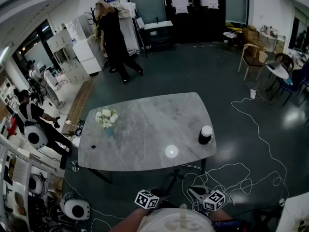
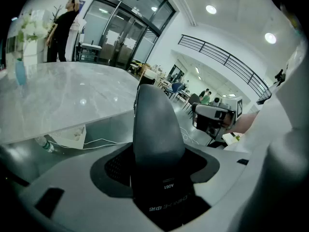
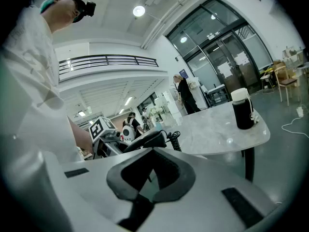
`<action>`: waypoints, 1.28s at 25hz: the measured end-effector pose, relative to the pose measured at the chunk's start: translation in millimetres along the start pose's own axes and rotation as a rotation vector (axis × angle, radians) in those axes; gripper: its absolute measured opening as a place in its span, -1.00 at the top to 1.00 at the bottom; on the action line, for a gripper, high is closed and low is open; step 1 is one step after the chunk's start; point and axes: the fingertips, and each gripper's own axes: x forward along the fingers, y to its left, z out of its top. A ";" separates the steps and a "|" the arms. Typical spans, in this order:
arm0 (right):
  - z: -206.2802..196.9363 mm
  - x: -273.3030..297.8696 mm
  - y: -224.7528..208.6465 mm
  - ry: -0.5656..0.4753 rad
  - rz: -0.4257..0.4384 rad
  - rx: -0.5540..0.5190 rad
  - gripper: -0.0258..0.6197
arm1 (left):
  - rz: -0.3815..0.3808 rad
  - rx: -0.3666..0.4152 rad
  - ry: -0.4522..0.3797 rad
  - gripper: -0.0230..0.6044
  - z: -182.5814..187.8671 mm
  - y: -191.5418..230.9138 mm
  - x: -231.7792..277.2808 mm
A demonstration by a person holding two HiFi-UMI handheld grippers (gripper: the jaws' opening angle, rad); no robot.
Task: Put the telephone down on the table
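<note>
- Telephone (image 2: pixel 157 129): we log a dark handset, clenched in the fingers of the left gripper (image 2: pixel 155 170) and held off the counter (image 1: pixel 145 129). Its coiled cord (image 3: pixel 175 140) trails.
- Right gripper (image 3: pixel 153 178): fingers spread, holding nothing.
- Both grippers: bottom centre of the head view, short of the counter's near edge.
- Flowers (image 1: pixel 106 118): left of the counter.
- Lidded black cup (image 1: pixel 205 135): near the right edge. We note broad grey surface between the two.

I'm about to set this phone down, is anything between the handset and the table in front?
Nothing visible. The dark grey telephone handset sits in the left gripper; the grey marble table's near middle is bare, white flowers and black lidded cylinder stand aside.
</note>
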 end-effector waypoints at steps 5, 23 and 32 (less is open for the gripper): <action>4.4 -0.7 2.0 -0.022 0.000 -0.012 0.87 | 0.002 0.007 -0.020 -0.01 6.6 -4.1 -7.8; 12.0 -9.7 9.9 -0.070 -0.005 -0.017 0.87 | 0.055 -0.013 -0.052 -0.01 6.5 -14.4 -24.9; 8.0 -8.8 12.1 -0.059 0.013 -0.007 0.87 | 0.088 -0.031 -0.063 -0.01 6.4 -13.6 -29.7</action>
